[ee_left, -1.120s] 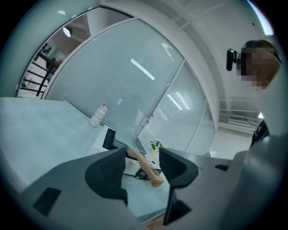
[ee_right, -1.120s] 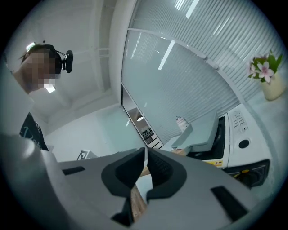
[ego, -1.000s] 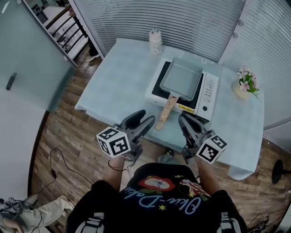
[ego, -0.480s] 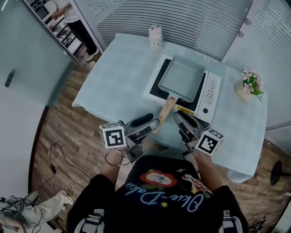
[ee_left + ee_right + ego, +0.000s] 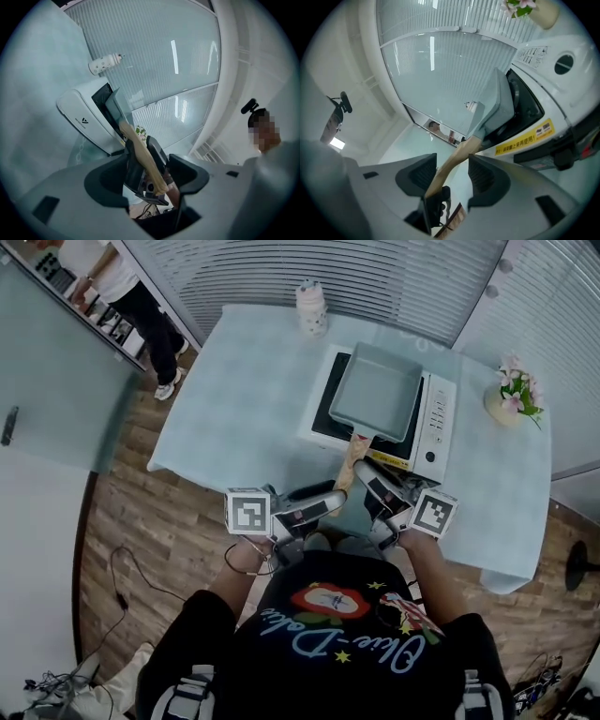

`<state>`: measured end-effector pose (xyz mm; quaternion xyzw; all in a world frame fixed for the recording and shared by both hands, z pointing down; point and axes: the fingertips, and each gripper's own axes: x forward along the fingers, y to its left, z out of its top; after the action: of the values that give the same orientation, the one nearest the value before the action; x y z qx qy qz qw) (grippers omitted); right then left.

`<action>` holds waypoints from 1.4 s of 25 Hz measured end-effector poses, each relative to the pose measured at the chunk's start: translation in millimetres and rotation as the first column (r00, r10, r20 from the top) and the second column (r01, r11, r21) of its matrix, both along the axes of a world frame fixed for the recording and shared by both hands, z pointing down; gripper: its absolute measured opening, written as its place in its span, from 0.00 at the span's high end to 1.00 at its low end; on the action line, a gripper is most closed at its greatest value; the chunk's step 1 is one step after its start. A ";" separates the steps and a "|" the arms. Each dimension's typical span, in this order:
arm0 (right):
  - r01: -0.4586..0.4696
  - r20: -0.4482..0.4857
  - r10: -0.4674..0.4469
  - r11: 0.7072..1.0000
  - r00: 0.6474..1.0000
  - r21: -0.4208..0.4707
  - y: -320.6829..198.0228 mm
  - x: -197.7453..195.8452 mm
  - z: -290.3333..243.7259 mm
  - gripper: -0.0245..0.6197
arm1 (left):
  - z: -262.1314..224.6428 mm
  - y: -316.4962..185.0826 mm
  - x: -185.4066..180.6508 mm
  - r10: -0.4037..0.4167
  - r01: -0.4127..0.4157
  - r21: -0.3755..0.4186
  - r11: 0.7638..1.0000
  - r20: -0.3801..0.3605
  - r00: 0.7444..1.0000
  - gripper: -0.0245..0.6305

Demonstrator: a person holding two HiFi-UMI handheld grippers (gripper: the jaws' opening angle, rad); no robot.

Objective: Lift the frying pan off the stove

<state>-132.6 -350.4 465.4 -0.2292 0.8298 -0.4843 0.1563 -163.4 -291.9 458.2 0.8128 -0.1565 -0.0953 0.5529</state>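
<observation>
— How do the tools stand?

— Both are spread. The left gripper [image 5: 147, 171] has its jaws wide apart, having just been opening. The pan's wooden handle [image 5: 140, 152] runs through the gap with neither pad pressing on it. The right gripper [image 5: 452, 171] is much the same: its jaws have just been opening, the end of the handle lies between them, and nothing is clamped.

— So both are on the same handle?

— Around it, one from either side. In the head view they meet at the handle's free end, the left coming in from the left and the right from the right, both lying level.

— And the pan itself?

— The frying pan [image 5: 375, 395], square and grey, sits flat on the stove [image 5: 436, 423], with its handle pointing toward the near edge of the tabletop [image 5: 244, 399]. The white stove stands right of the tabletop's middle, its front close to the near edge.

— Anything else there?

— A pale bottle [image 5: 310, 307] stands by the far edge, well apart from the stove, and a vase of flowers [image 5: 509, 401] near the right edge. A person [image 5: 127, 287] stands beyond the far left corner.
</observation>
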 end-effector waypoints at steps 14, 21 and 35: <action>0.023 0.145 -0.002 0.989 0.989 -0.144 -1.1 -15.5 12.8 0.62 | 1.0 6.5 11.5 0.132 -0.141 -0.096 0.985 -0.096 0.987 0.56; 0.048 0.209 -0.011 0.984 0.978 -0.172 -9.5 -21.7 10.2 0.63 | -2.3 4.8 16.3 0.161 -0.171 -0.092 0.981 -0.105 0.981 0.57; 0.114 0.276 -0.047 0.966 0.960 -0.232 -15.1 -24.9 12.6 0.70 | 3.7 -0.8 22.7 0.133 -0.171 -0.218 0.961 -0.179 0.975 0.76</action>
<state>-157.5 -365.5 478.1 -0.1450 0.7433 -0.6157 0.2176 -140.7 -292.7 462.0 0.7416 -0.0578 -0.0996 0.6609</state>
